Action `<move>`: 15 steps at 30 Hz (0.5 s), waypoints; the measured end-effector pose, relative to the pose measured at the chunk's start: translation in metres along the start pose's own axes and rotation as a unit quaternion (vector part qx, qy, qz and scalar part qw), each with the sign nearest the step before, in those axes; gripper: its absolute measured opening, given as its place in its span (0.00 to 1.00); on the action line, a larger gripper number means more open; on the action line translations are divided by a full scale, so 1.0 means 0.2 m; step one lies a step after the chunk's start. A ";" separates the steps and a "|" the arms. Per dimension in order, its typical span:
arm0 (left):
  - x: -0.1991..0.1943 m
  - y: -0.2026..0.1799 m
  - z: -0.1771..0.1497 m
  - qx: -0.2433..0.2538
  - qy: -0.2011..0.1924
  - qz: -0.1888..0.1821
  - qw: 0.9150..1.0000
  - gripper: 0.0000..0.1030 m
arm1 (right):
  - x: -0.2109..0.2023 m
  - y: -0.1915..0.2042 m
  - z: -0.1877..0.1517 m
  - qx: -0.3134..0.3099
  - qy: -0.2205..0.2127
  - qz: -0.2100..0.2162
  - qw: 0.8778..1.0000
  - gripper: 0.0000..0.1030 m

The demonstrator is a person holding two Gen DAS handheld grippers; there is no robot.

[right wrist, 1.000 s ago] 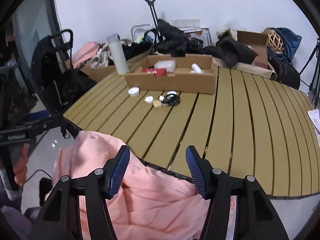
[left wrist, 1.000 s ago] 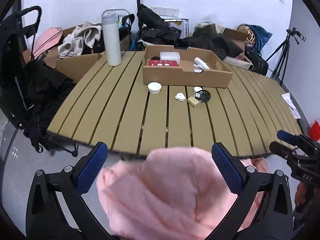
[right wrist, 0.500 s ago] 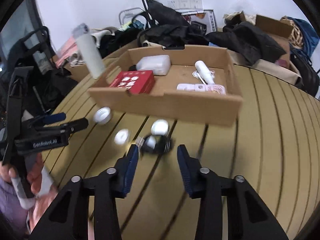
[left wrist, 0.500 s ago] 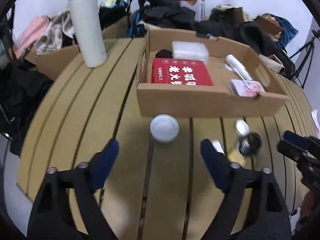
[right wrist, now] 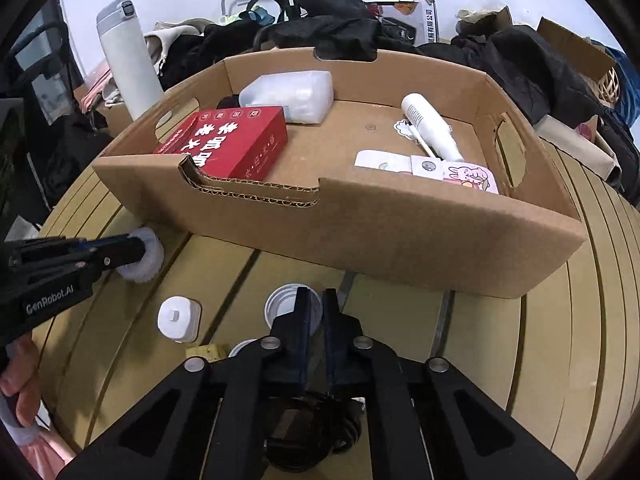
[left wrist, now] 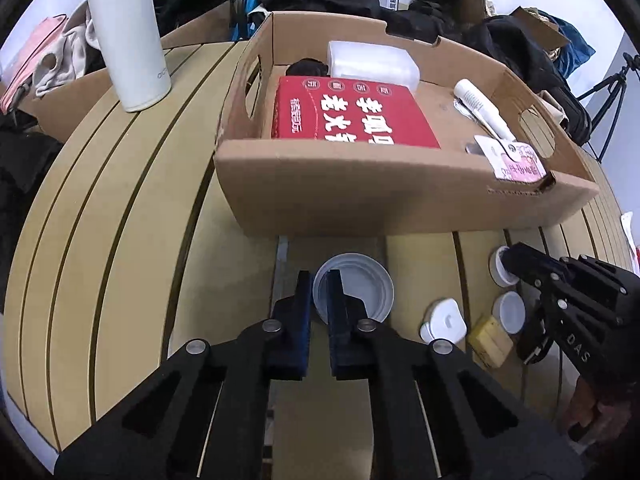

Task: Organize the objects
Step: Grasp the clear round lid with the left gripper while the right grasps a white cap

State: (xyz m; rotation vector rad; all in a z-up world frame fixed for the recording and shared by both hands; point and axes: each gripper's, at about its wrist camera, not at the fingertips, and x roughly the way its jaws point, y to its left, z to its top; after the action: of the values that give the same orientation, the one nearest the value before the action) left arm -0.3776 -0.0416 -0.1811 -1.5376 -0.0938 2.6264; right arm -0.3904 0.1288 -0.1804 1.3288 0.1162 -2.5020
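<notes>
My left gripper (left wrist: 319,285) points down at the slatted table, its jaws closing to a narrow gap with the rim of a round white lid (left wrist: 360,292) pinched between them. The right wrist view shows the same ridged lid (right wrist: 146,262) at that gripper's tip. My right gripper (right wrist: 317,300) is closing too, with the edge of a small white cap (right wrist: 282,306) between its pads. From the left wrist view, this cap (left wrist: 498,270) lies under the right gripper (left wrist: 512,258). Both lie just in front of the cardboard box (left wrist: 360,200).
The box (right wrist: 400,232) holds a red carton (right wrist: 236,140), a clear tub, a white tube and a pink packet. A white plug (left wrist: 443,320), a yellow block (left wrist: 490,340) and another small cap (left wrist: 509,312) lie nearby. A tall white bottle (left wrist: 128,32) stands at far left.
Both grippers came forward from pink cloth at the table edge and dropped to the items before the box. Both jaws went from wide open to nearly together on the lid and cap.
</notes>
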 end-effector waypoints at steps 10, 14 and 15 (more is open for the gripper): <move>-0.69 -0.01 -0.11 -0.012 -0.087 0.000 0.996 0.03 | -0.62 -0.15 0.03 0.028 -0.075 -0.018 0.997 0.05; -1.05 -0.02 -0.31 -0.027 -0.125 0.001 0.992 0.03 | -0.99 -0.17 -0.14 0.021 -0.107 -0.038 0.993 0.05; -1.11 -0.02 -0.38 -0.031 -0.126 -0.003 0.992 0.03 | -1.07 -0.17 -0.21 0.028 -0.108 -0.037 0.993 0.05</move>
State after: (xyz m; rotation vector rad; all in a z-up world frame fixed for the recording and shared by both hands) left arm -0.2025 -0.0621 -0.0257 -1.2099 -0.2005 2.8244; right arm -0.2554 0.2193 -0.0322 1.0818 0.0493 -2.7119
